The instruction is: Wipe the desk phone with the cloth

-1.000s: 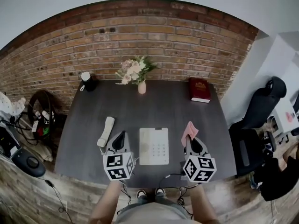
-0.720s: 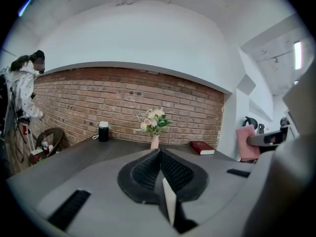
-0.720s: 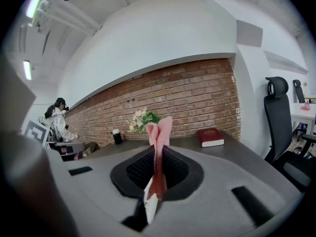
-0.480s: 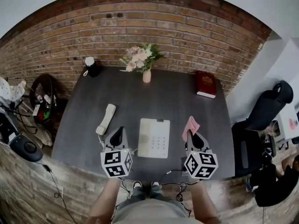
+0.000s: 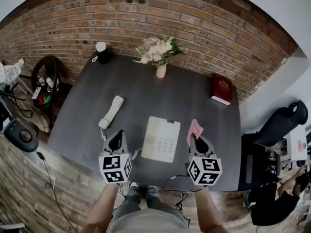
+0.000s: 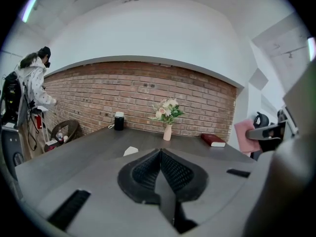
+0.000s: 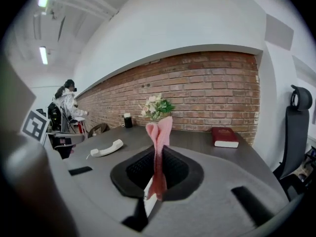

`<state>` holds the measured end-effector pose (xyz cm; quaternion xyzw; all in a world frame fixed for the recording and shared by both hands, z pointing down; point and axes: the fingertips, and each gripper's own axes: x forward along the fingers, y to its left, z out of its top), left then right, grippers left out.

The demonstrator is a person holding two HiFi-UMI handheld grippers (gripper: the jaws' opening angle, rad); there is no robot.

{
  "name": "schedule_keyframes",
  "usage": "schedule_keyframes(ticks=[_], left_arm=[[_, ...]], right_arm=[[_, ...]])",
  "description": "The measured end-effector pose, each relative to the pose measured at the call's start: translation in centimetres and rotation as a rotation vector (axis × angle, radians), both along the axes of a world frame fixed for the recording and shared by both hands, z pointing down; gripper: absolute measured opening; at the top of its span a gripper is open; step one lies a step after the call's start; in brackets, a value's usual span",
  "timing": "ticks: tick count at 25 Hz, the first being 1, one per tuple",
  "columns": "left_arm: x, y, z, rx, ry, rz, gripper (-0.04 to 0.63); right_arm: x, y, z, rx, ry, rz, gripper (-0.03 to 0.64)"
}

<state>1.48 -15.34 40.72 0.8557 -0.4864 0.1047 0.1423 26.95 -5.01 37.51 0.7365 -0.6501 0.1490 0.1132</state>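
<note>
As both tongs hover over the near edge of the dark, matte counter (image 5: 146, 93), the flat white desk phone (image 5: 162, 139) lies between them, keypad up. The right tongs (image 5: 194, 138) are clamped on the cloth (image 5: 195, 129), a soft pink fold standing upright out of the ribbed black pads. The left tongs (image 5: 116, 139) are pressed together with nothing between them. The curved white handset (image 5: 111, 112) lies off the phone, on the counter just ahead of the left tongs. Farther back stand a slim vase (image 5: 161, 71) of pale flowers, a black cup (image 5: 102, 54) with a white lid and a red book (image 5: 221, 89), all before a rough brick wall (image 5: 146, 13). A black office chair (image 5: 282, 123) stands to the right of the counter. Only the gripper views show a person in a white jacket (image 6: 33, 80) at far left; the phone's keypad shows in the head view alone.
</note>
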Motion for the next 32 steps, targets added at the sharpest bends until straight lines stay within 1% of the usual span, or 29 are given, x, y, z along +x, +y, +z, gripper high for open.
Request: schedule_keyframes(ticks=[7,12,14,23,28,32], left_arm=[[-3.1,-0.7,1.7,-0.011,-0.003,-0.077,0.005],[-5.9,-1.7,2.7,-0.017,-0.005,-0.138,0.005],[-7.2,-1.9,3.1,-0.02,-0.006,-0.164,0.005],[-12.7,-2.4,5.4,-0.043,-0.009,-0.273,0.005],[-14.8,-2.4,6.4,-0.061,-0.008,-0.322,0.005],[-15.6,-2.6,6.9,-0.065,-0.006,-0.344,0.005]], right_arm=[[-2.7,-3.3,1.3,-0.065,0.145,-0.157,0.022],[-4.4,-5.7,2.9,-0.12,0.164,-0.249,0.022],[-5.0,-6.5,3.6,-0.145,0.189,-0.286,0.023],[-8.2,-9.4,6.6,-0.293,0.373,-0.497,0.021],[-9.6,-10.4,8.0,-0.367,0.429,-0.577,0.021],[-10.1,-10.7,9.3,-0.426,0.52,-0.629,0.021]])
